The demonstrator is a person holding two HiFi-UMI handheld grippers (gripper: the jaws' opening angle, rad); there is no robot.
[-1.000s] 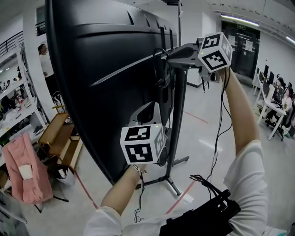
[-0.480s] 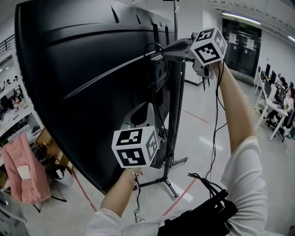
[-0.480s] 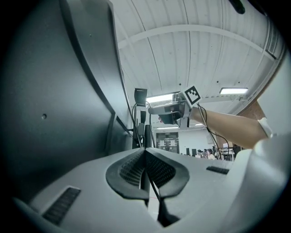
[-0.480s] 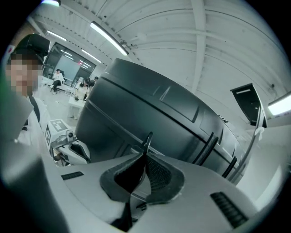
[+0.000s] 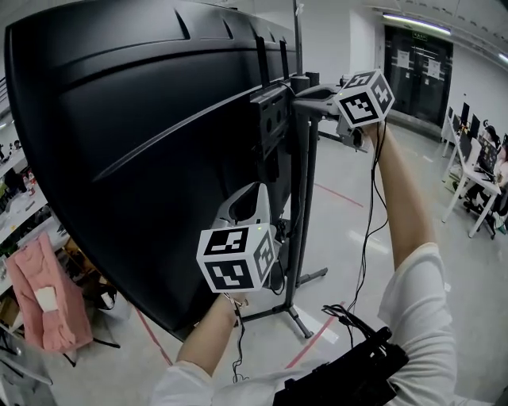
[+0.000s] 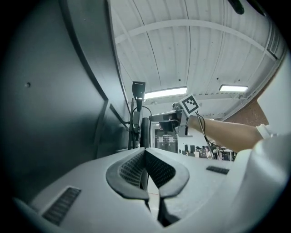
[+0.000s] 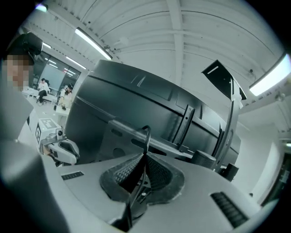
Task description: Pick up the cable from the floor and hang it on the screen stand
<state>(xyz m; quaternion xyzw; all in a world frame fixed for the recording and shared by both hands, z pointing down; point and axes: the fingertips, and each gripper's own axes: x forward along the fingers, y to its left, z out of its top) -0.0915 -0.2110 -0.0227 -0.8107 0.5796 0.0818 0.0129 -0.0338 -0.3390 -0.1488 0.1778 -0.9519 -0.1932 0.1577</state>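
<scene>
1. the right gripper (image 7: 144,157) is raised beside the top of the screen stand (image 5: 305,198), its fingers closed on the thin black cable (image 7: 146,135), which loops up out of them.
2. the left gripper (image 6: 145,152) is held lower, behind the screen (image 5: 135,158), fingers closed with nothing seen between them.
3. the loop is best carried over the stand's mounting bracket (image 5: 270,119) and lowered until it is caught.
4. the grip is best released only once the cable's weight is borne by the bracket.

Pale floor (image 5: 349,230) with red tape lines (image 5: 313,339) runs to dark doors (image 5: 417,71) under a strip light (image 5: 409,22), with white desks (image 5: 468,186) at the right edge and a pink cloth (image 5: 44,289) at the left.
</scene>
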